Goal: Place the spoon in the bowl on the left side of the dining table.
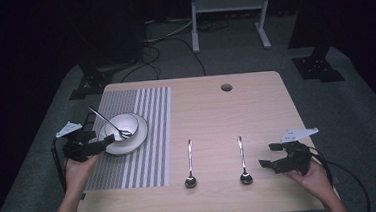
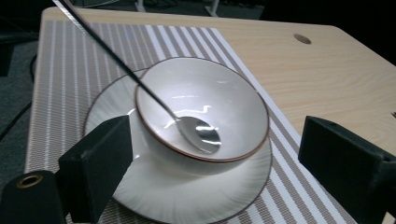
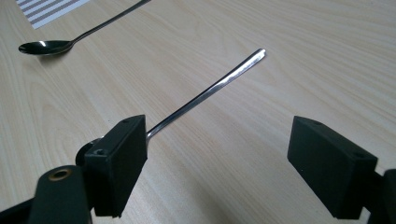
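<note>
You've got both sets of jaws spread wide and empty, left gripper (image 1: 109, 139) by the bowl (image 1: 123, 126) with its spoon (image 2: 198, 133), right gripper (image 1: 262, 163) near the closest table spoon (image 1: 243, 162), probably lining up a grab.

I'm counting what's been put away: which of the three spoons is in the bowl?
The spoon leaning in the white bowl on the striped mat. The other two spoons lie flat on bare table.

Wooden table (image 1: 256, 106): striped placemat (image 1: 150, 133) left, two spoons (image 1: 189, 163) (image 1: 243, 160) alongside.
</note>
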A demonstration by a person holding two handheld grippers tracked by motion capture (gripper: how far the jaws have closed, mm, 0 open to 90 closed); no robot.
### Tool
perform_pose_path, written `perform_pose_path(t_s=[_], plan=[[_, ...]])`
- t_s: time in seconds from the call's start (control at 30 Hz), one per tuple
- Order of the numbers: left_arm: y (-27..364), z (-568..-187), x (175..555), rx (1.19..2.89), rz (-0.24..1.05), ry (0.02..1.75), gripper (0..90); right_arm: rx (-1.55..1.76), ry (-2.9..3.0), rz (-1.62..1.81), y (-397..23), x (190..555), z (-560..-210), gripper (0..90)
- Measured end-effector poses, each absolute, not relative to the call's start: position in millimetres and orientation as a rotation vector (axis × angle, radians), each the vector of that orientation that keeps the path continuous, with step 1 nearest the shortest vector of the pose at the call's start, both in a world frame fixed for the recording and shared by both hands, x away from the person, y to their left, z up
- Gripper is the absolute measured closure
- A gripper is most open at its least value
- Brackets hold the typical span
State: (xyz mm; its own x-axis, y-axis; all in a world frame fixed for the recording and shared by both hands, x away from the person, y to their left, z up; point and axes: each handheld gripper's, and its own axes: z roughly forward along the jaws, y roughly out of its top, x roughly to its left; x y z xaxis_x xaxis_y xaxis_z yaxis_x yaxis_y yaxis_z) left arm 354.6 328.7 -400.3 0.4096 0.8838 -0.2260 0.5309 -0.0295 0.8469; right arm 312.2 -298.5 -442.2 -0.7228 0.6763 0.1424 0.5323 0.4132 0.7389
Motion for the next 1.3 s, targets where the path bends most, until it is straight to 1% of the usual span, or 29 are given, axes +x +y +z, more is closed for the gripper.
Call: perform_pose_path(t_s=[1.3], plan=[[237.9,-398.0,355.2,1.850,0.390,1.025,9.1,1.072,2.487,1.197,-299.4,310.8,-442.4,18.7]])
